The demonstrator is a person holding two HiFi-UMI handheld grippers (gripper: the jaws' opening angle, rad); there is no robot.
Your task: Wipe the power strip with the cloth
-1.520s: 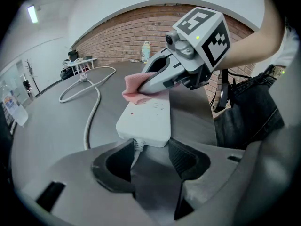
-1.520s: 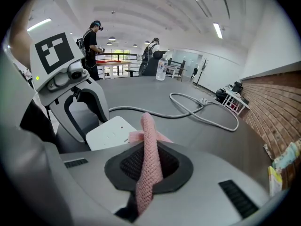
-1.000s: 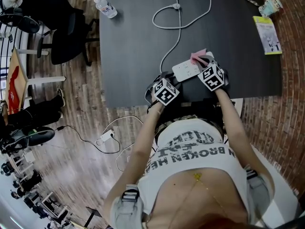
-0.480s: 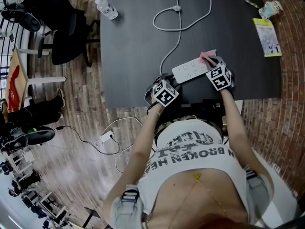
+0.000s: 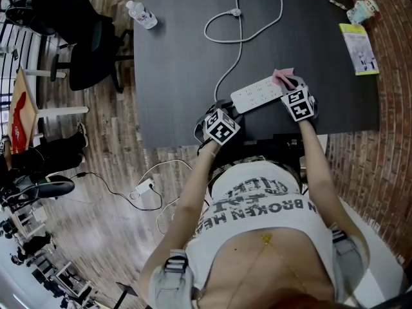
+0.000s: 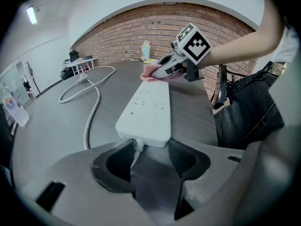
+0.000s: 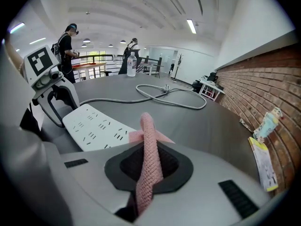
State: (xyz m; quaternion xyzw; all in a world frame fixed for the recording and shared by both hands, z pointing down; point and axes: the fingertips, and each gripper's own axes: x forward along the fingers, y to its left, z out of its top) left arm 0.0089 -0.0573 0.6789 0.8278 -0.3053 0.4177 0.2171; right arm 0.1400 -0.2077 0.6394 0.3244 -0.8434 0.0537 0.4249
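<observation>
Head view: dark table (image 5: pixel 174 56) mostly bare, strip (image 5: pixel 257 95) lying slantwise close to the near edge, its cable (image 5: pixel 239 51) looping off toward the far edge, free tabletop to the left and beyond. Left gripper (image 6: pixel 150 157) jaws spread, tips at the strip's cable end with the cable running out between them. Right gripper (image 7: pixel 148 168) jaws pressed together on the pink cloth (image 7: pixel 149 140), which touches the strip's other end; booklet (image 5: pixel 358 48) by the right edge and bottle (image 5: pixel 141 13) at the far left corner, both well apart from the strip.
</observation>
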